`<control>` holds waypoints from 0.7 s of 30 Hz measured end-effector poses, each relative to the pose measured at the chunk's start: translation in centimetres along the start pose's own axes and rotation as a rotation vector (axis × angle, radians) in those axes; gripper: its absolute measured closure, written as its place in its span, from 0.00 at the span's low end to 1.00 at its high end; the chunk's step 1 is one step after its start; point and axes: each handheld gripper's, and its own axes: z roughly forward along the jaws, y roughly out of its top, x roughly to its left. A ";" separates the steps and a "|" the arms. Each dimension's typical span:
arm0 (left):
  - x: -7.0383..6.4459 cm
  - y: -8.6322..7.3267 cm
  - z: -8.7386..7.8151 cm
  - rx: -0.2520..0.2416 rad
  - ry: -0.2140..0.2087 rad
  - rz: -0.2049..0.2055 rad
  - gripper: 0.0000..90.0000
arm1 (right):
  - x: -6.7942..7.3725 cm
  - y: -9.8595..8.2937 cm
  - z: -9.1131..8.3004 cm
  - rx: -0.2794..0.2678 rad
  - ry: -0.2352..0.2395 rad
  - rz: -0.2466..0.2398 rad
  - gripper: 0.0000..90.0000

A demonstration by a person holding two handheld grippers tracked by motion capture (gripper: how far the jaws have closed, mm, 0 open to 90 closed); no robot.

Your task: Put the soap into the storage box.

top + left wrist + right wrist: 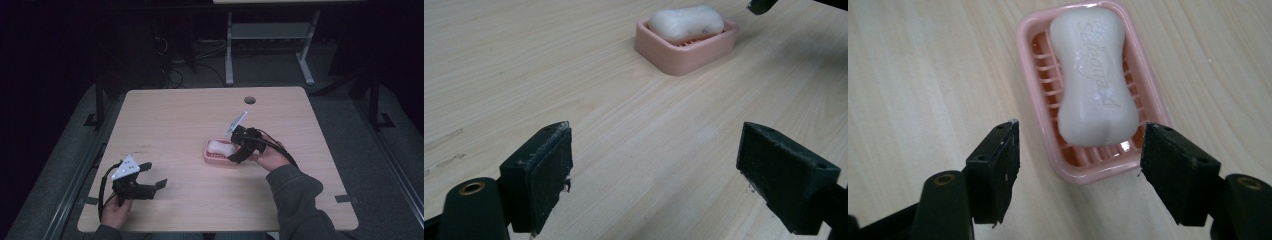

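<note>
A white bar of soap lies in a pink ribbed soap dish on the wooden table, right of centre in the high view. My right gripper stands open just above the dish's near end, its jaws wider than the dish and apart from the soap; in the high view it sits at the dish's right side. My left gripper is open and holds nothing, low over bare wood at the front left. From it the soap and dish lie farther off.
The table has a round cable hole near its far edge. Grey tape marks sit at the front corners. Beyond the far edge stands a white desk frame on a dark floor with cables.
</note>
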 end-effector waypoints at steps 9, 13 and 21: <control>0.0 0.0 0.0 -0.001 0.001 0.000 0.16 | 0.1 -0.8 -0.4 -0.007 -0.010 0.009 0.34; 0.0 0.0 0.0 0.000 -0.001 -0.003 0.16 | 0.2 -1.7 -0.2 -0.007 -0.009 0.023 0.34; 0.0 0.0 0.1 0.002 -0.001 -0.002 0.16 | 0.2 -3.3 -0.4 -0.004 -0.008 0.054 0.33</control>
